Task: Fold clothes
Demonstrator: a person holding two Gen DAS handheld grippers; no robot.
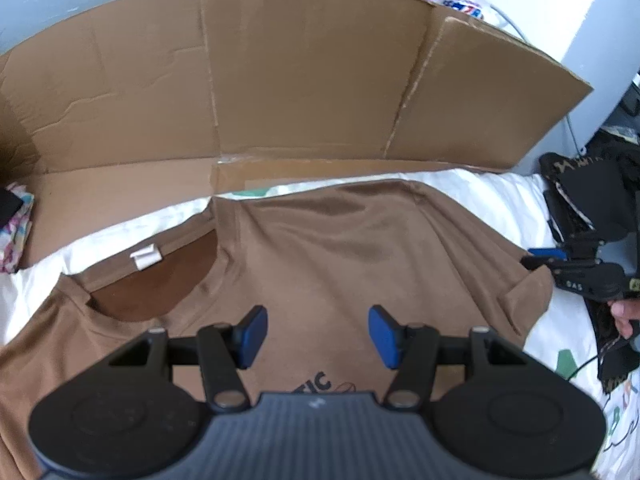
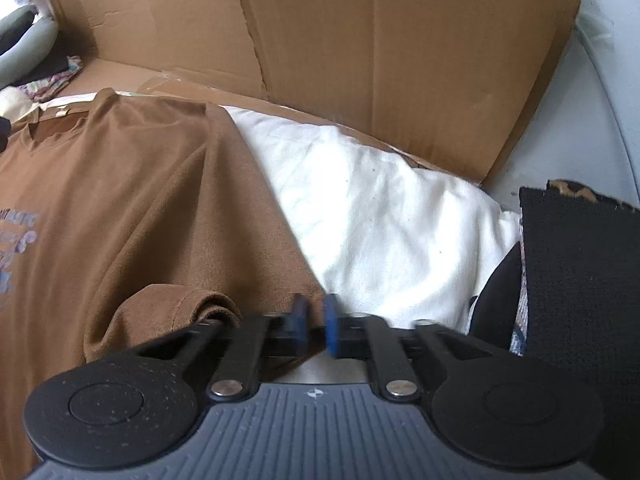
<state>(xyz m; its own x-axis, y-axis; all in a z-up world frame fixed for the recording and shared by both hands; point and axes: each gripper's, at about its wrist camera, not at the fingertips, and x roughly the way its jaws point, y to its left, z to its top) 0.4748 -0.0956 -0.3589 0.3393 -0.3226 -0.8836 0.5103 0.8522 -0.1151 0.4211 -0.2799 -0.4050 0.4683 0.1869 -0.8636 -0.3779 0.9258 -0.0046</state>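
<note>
Hand-held gripper (image 1: 318, 336) on my left hangs spread wide over the brown T-shirt (image 1: 340, 264), which lies face up on the white bed sheet (image 2: 380, 208). My right hand-held gripper (image 2: 316, 328) sits nearly shut at the sleeve (image 2: 176, 312), a slit showing between its pads; whether cloth is caught I cannot tell. A thin pinch could slip and bunch the sleeve.

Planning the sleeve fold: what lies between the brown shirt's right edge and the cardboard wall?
In the right wrist view, only bare white bedding fills the stretch between the brown shirt and the cardboard wall; nothing rests on it.
</note>
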